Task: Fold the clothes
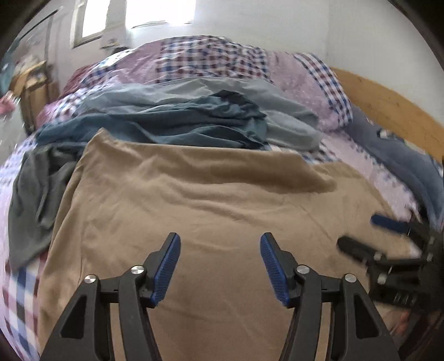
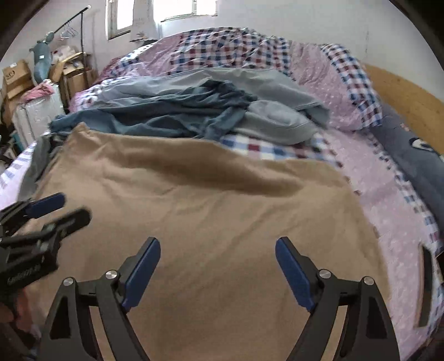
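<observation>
Across a bed [image 2: 388, 200] covered in pink dotted and checked patchwork bedding, a soft tan knit garment [image 1: 194, 200] is spread flat, faintly wrinkled, its far edge straight. Behind it, rumpled blue and grey clothes [image 1: 180, 122] are heaped. Above the tan cloth's near part, the left gripper [image 1: 220, 266] and right gripper [image 2: 217, 272] are held with blue ribbed fingers [image 1: 166, 269] apart, nothing clamped. Bare bedding is seen along the right edge.

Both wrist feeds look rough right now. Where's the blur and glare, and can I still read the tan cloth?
Left wrist view: window blown out, right gripper smeared. Right wrist view: window glares, left gripper blurred. Tan cloth readable in both; edges bowed by fisheye.
</observation>
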Available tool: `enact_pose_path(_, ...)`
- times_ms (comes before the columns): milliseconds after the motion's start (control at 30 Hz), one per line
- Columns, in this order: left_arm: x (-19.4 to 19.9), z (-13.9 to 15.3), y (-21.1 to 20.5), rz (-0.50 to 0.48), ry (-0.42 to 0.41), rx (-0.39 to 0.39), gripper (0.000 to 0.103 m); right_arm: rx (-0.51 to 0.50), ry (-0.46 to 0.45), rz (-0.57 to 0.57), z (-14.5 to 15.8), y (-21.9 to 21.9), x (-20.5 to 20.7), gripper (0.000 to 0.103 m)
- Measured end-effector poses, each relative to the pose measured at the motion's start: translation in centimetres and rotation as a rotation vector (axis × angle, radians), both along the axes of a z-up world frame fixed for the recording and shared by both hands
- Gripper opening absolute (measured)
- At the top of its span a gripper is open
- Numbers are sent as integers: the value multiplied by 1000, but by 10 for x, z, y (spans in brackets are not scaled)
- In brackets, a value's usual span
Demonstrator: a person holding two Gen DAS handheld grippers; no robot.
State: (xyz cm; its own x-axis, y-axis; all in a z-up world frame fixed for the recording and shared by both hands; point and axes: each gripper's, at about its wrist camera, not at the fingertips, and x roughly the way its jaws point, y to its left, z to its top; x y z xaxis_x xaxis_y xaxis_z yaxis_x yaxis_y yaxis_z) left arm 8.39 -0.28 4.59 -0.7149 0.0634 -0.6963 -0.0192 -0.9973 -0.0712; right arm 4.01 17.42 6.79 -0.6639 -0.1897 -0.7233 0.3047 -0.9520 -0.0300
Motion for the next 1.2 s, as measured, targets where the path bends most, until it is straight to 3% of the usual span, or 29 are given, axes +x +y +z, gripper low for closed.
enact_pose_path(167, 2, -1, -4, -52, 0, -36, 75, -161, -82, -46, -1, 23, -8, 88)
enact_pose_path(300, 16, -1, -20, 23, -7, 5, 77, -296, -89, -83, 2, 35, 0, 88)
enact_pose_path(433, 38, -2, -47, 135, -28, 126, 77, -290, -100, -34, 1, 24, 16, 88)
enact_pose_path(633, 94, 2, -94, 302, -37, 231, 77, -194, 33, 66, 12, -6, 42, 88)
enact_pose_path(733, 115, -1, -106, 333, -49, 281, 77, -198, 47, 86, 12, -15, 49, 88)
enact_pose_path(867, 128, -6, -99, 263, -65, 348, 77, -251, 71, 74, 21, -2, 54, 88)
enact_pose_path(967, 130, -9, -78, 153, -76, 388, 77, -294, 101, 53, 31, 17, 58, 88)
enact_pose_path(1133, 126, -15, -50, -14, -108, 446, 77, -382, 146, -129, 47, 99, 63, 88)
enact_pose_path(1200, 123, -18, -40, -60, -132, 455, 77, -434, 124, -231, 43, 133, 67, 88)
